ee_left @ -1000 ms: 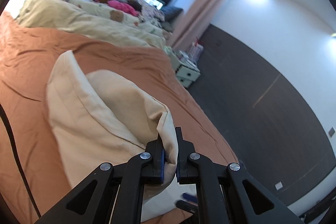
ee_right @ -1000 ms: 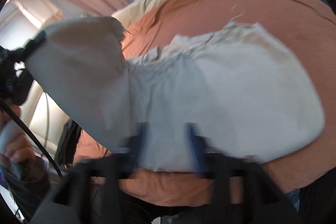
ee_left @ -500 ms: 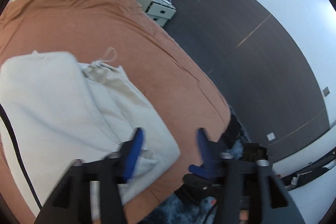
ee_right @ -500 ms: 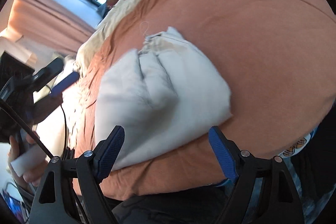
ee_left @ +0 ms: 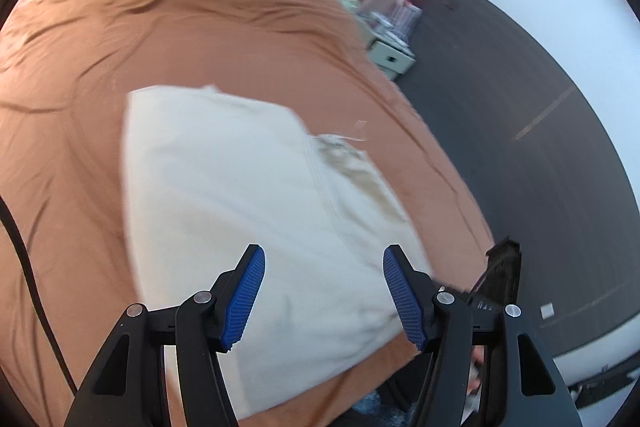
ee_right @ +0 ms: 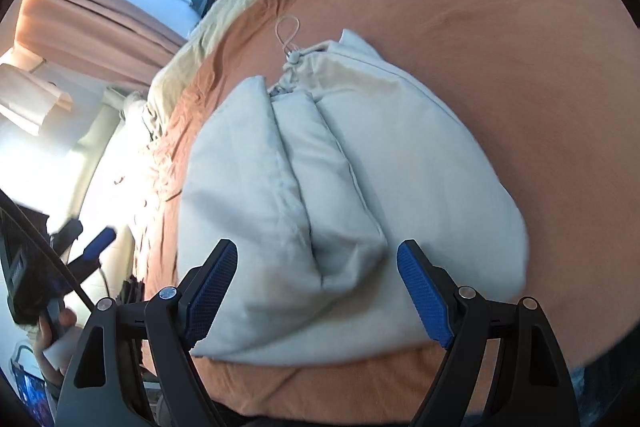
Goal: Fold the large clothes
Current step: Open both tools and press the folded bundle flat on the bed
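Folded garment [ee_right: 352, 195] lies beyond right gripper [ee_right: 318, 291]; jaws apart.

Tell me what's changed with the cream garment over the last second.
The left tool let go of the cream fabric garment, which was dropped folded onto the orange bedsheet. Both tools, left and right, now hover open above it. The bedsheet is unchanged.

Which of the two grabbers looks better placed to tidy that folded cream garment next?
Probably the right gripper: it is open just above the near edge of the cream garment, facing its puffy folds. The left gripper, also open, shows mostly flat cloth.
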{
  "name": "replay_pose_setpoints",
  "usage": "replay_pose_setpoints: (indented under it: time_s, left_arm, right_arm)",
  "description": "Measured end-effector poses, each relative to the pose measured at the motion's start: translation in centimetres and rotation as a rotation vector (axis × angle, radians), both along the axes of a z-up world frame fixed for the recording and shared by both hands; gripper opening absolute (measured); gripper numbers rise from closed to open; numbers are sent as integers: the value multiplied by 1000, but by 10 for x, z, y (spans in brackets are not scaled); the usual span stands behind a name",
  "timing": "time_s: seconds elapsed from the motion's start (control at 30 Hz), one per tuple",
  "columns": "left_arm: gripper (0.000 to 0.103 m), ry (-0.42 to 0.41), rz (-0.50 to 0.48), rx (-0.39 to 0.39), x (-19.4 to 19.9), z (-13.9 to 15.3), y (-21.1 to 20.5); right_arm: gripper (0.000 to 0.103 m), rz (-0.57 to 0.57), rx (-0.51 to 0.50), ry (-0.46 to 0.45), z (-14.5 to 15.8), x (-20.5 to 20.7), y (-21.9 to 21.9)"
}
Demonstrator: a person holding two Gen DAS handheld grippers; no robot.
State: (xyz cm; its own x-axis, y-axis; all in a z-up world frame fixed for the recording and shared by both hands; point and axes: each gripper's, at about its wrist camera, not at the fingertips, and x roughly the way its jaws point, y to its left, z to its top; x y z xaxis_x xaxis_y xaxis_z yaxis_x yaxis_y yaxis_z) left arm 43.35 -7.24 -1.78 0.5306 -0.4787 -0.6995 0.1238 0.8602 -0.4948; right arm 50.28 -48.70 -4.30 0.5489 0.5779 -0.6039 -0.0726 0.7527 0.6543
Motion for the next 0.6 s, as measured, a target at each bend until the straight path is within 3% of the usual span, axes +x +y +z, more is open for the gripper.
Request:
replay_pose_setpoints:
  time_s: [0.3,0.47,0.6]
  left_arm:
    - [63,133,145,3,-11,-57,70]
    - [63,187,170,-15,-9,-84,84]
    - [63,221,173,-20,-9,-101,86]
  right_arm:
    - [81,157,-62,41,9,61,21]
    - [81,282,-87,99,7,101,39]
    - [81,306,-96,126,3,129,47]
